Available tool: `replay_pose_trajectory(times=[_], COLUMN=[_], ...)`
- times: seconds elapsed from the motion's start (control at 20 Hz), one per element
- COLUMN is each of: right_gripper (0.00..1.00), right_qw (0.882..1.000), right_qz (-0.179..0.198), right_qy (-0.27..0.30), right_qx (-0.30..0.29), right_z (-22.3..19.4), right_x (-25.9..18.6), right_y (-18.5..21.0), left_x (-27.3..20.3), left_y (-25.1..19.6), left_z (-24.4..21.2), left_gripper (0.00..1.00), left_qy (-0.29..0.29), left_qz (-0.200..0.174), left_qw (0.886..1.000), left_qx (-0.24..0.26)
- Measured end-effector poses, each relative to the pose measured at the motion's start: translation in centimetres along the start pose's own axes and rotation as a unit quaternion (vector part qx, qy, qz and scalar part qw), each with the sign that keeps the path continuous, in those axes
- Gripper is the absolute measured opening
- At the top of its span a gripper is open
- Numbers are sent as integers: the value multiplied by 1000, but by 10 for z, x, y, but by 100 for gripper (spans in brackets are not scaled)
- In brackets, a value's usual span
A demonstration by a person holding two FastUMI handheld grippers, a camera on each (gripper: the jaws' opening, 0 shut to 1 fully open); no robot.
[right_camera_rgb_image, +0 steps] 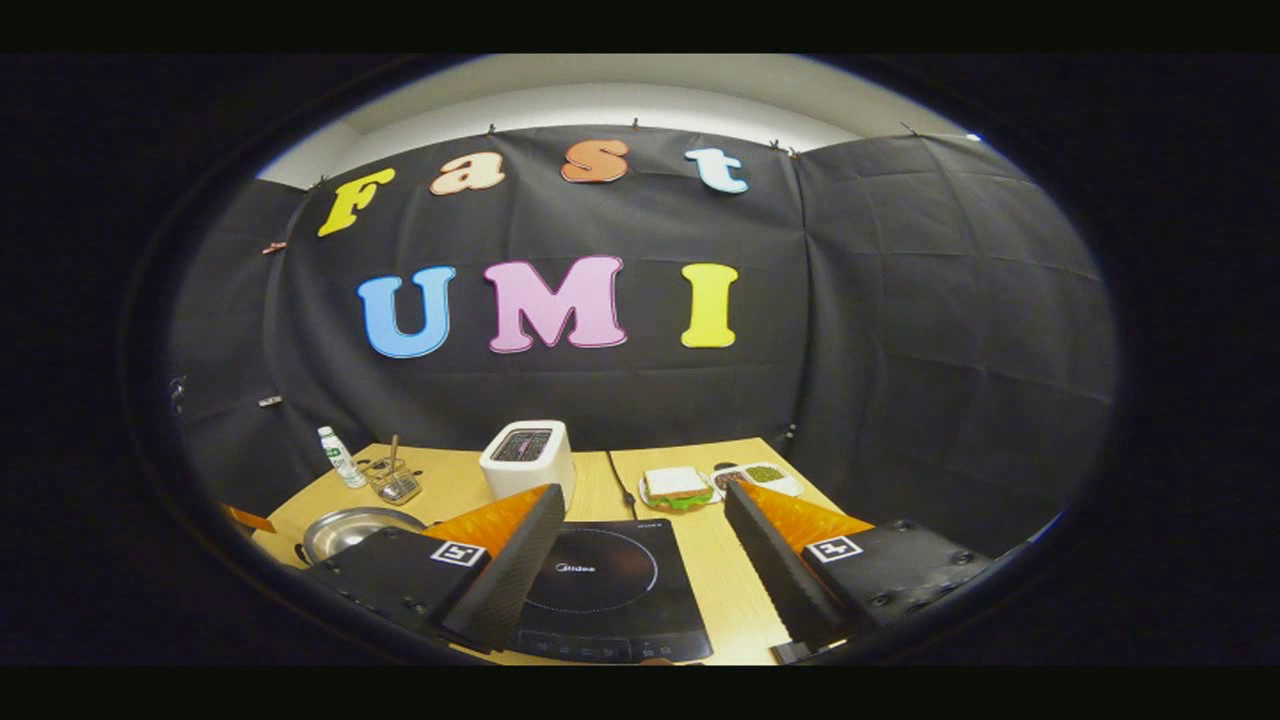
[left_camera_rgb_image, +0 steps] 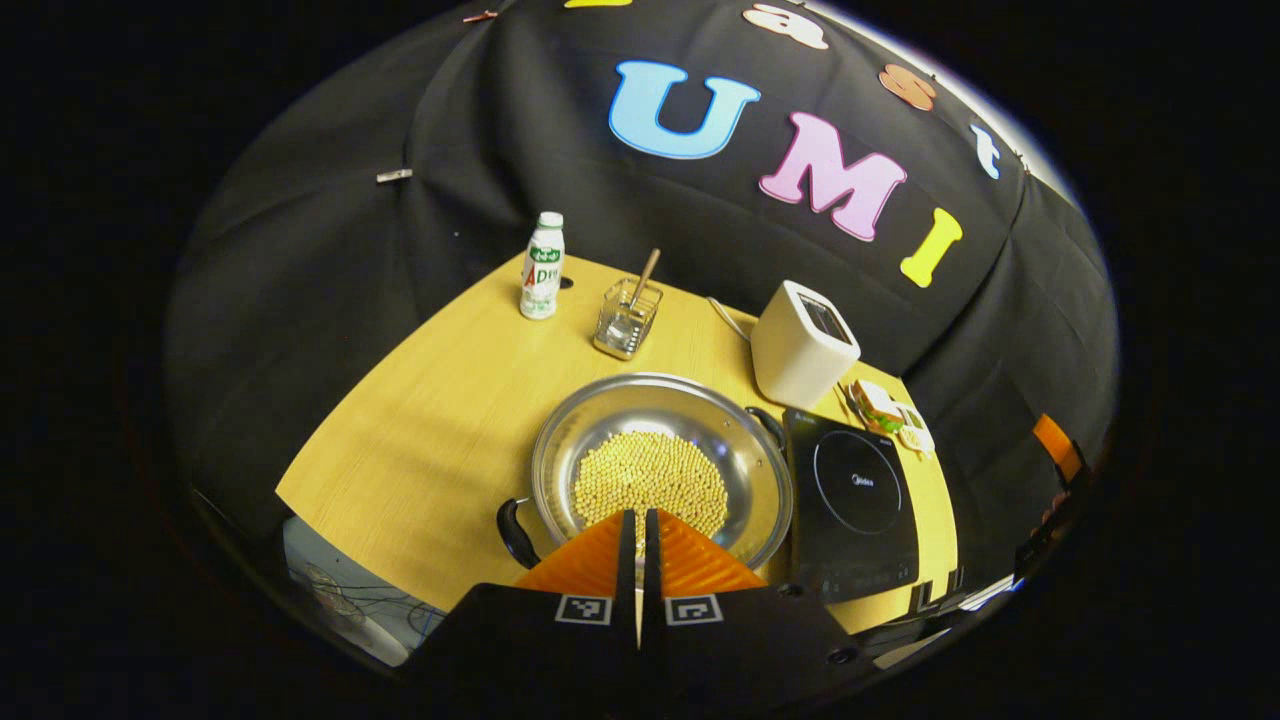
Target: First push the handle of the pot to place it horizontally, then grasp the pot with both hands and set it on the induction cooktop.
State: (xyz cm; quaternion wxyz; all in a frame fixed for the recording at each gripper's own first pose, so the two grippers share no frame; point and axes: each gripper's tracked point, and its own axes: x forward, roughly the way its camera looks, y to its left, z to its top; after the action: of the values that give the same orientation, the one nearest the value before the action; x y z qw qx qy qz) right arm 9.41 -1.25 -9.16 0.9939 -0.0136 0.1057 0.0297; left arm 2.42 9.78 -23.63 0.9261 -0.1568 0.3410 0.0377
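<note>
Your pot (left_camera_rgb_image: 660,470) sits on the counter (left_camera_rgb_image: 450,440) just beside the cooktop (left_camera_rgb_image: 855,505), not on it, handles untouched. Your left claw (left_camera_rgb_image: 640,545) hovers over it, closed and empty; your right claw (right_camera_rgb_image: 640,560) gapes wide above the cooktop.

The induction cooktop (right_camera_rgb_image: 600,590) carries a small brand word inside its ring (it looks like "Midea"), while the print on the far bottle (left_camera_rgb_image: 542,266) is too blurred to read.

Shiny steel pot (left_camera_rgb_image: 660,455) holding yellow beans sits upright on the desk (left_camera_rgb_image: 440,440); black induction cooktop (left_camera_rgb_image: 855,505) lies flat just beside it.
</note>
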Motion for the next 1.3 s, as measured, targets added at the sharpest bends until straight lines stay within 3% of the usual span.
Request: replay_pose_trajectory(times=[0.15,0.2,0.4,0.75,0.85,1.3], right_gripper=[100,96,100,100,96,98], right_qw=[1000,1000,999,998,998,997], right_qz=[-16,-22,-37,-48,-48,-71], right_qy=[0,1,3,7,4,18], right_qx=[-9,-11,-10,-30,-33,-36], right_z=[-1,-3,-7,-18,-17,-34], right_x=[-9,-12,-21,-37,-41,-56], right_y=[13,17,33,58,65,68], left_x=[12,15,22,30,35,61], left_y=[14,19,23,14,18,42], left_z=[-19,-23,-38,-83,-91,-90], left_gripper=[5,5,5,5,5,5], left_qy=[37,46,77,138,152,188], left_qz=[-27,-35,-69,-131,-136,-124], left_qw=[999,998,994,979,975,967], left_qx=[11,15,23,71,85,118])
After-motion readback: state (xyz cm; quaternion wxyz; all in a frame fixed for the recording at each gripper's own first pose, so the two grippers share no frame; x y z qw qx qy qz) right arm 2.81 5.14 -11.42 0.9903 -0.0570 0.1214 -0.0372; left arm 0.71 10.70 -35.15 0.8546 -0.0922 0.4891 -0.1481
